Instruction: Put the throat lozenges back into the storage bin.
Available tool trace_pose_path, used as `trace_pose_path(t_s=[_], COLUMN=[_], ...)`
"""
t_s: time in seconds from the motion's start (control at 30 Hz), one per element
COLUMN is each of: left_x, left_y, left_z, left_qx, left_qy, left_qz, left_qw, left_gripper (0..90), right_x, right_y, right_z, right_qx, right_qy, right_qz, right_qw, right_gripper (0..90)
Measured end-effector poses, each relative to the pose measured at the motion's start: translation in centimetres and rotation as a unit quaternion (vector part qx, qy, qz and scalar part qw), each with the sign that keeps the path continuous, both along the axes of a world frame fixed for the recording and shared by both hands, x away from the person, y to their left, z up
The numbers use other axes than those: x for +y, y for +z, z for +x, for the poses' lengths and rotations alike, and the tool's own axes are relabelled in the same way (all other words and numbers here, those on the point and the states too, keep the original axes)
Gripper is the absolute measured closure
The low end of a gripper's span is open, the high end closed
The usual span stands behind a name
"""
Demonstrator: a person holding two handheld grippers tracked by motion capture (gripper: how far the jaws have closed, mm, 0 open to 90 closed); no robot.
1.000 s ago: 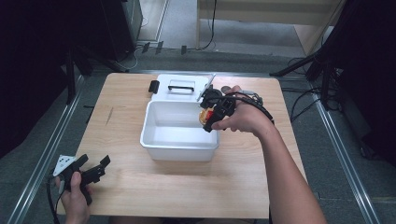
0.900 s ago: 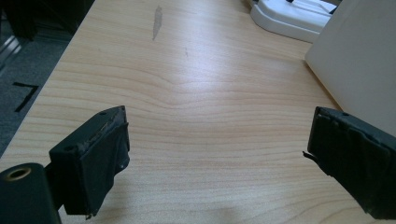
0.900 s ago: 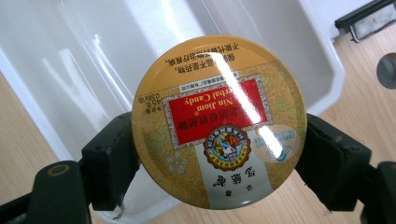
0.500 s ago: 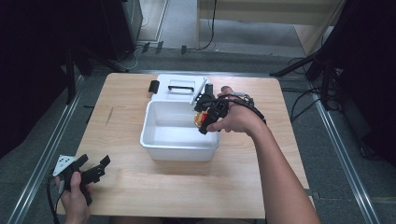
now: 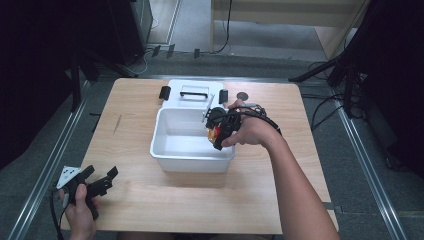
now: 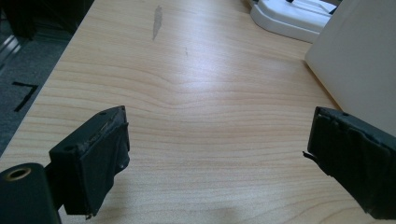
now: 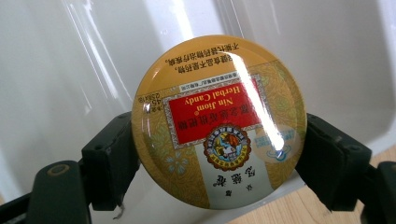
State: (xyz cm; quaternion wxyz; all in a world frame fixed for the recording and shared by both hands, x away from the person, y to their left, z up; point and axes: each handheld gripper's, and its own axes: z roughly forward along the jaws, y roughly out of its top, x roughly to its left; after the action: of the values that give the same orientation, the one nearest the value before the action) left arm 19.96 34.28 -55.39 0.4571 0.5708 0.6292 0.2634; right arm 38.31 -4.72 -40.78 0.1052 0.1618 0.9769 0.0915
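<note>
Though upside down, "Herbal Candy" tin (image 7: 218, 123)

Lab or test room: bare wooden table (image 5: 150, 200), metal floor rails (image 5: 372, 175), loose cables (image 5: 325, 107), dark surrounds.

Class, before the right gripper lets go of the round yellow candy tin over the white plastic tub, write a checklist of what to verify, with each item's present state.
1. Round yellow candy tin clamped by its edges between both jaws of the right gripper: ok.
2. Tin over the open white plastic tub, inside its right wall: ok.
3. Tub floor below the tin free of other things: ok.
4. White lid with its black latches lying behind the tub, off the opening: ok.
5. Left gripper open, holding nothing, at the near left corner of the wooden table: ok.
6. Tin low enough to drop gently: cannot tell.
</note>
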Motion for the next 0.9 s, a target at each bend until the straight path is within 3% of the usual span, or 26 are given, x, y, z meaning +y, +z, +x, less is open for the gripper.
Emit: trace_pose_path(t_s=[0.23, 0.63, 0.9], left_x=[0.0, 0.0, 0.0], left_y=[0.0, 0.0, 0.0], left_z=[0.0, 0.0, 0.0], left_qx=[0.001, 0.001, 0.001], left_qy=[-0.001, -0.001, -0.001], left_qz=[0.0, -0.001, -0.002], left_qw=[1.0, 1.0, 1.0], left_gripper=[6.3, 6.3, 6.3], right_x=[0.2, 1.5, 1.7], right_y=[-0.9, -2.8, -3.1], right_z=[0.1, 0.0, 0.0], right_qx=[0.0, -0.003, -0.004], right_qy=[0.002, 0.018, 0.018], right_qz=[-0.011, -0.067, -0.078], right_qw=[0.9999, 0.9976, 0.9968], right_gripper=[20.5, 20.5, 20.4])
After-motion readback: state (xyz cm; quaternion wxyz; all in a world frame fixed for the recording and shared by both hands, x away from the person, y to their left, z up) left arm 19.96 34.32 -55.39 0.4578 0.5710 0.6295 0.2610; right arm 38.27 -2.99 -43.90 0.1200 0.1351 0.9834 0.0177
